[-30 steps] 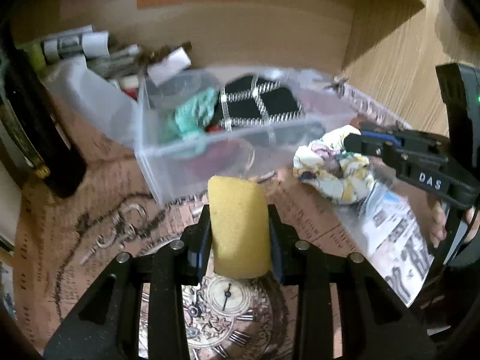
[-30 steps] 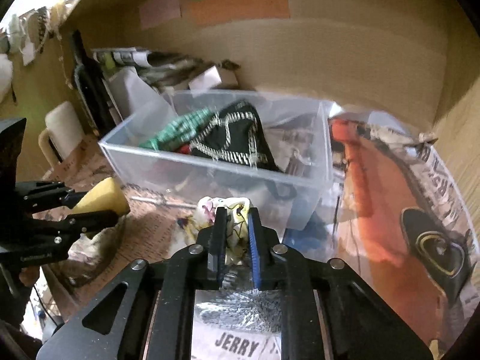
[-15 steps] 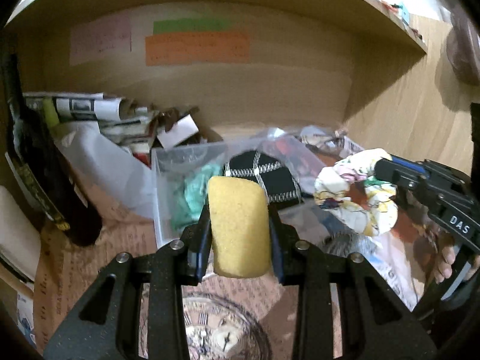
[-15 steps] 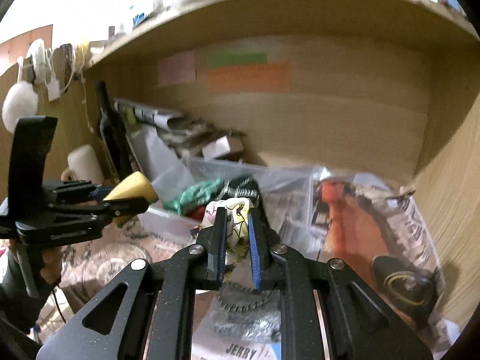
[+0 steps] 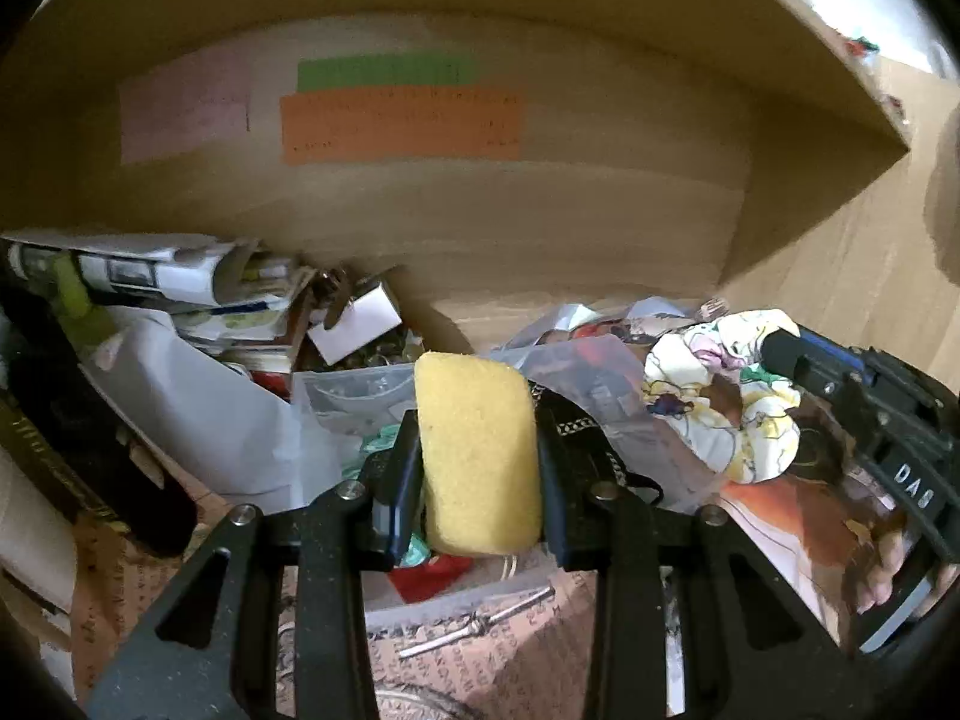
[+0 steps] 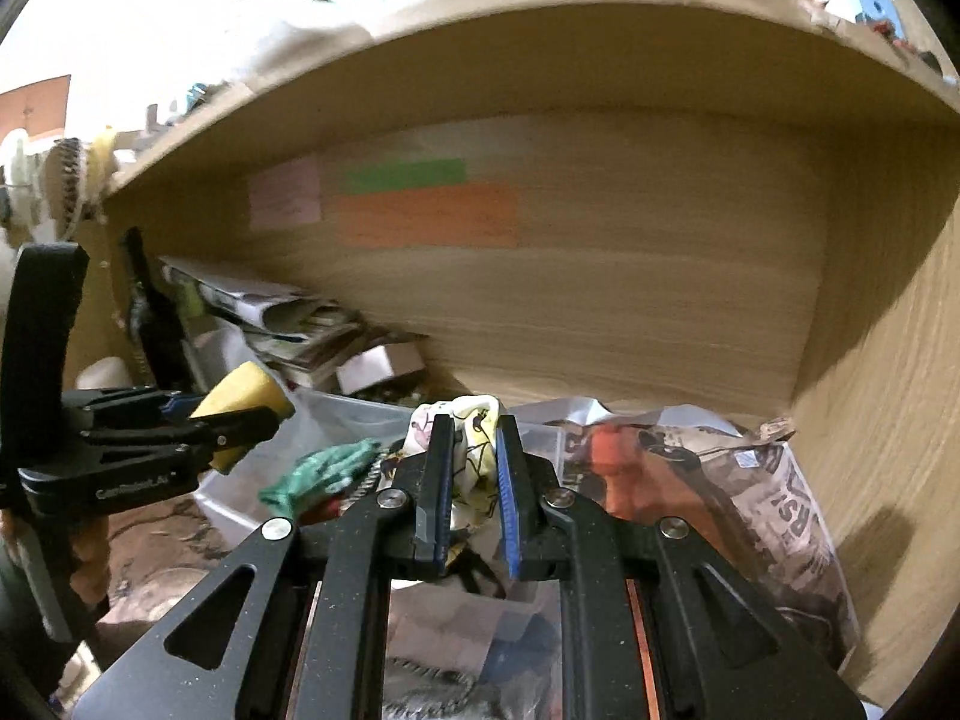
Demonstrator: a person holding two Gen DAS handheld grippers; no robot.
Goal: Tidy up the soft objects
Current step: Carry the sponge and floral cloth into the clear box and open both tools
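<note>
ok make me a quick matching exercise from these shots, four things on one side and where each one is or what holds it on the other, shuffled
Things:
1. yellow sponge
2. floral cloth
3. green cloth
4. orange paper

Places:
A. stuck on the wooden back wall
B. lying in the clear bin
C. clamped in the left gripper
D. clamped in the right gripper

Pairs: 1-C, 2-D, 3-B, 4-A
</note>
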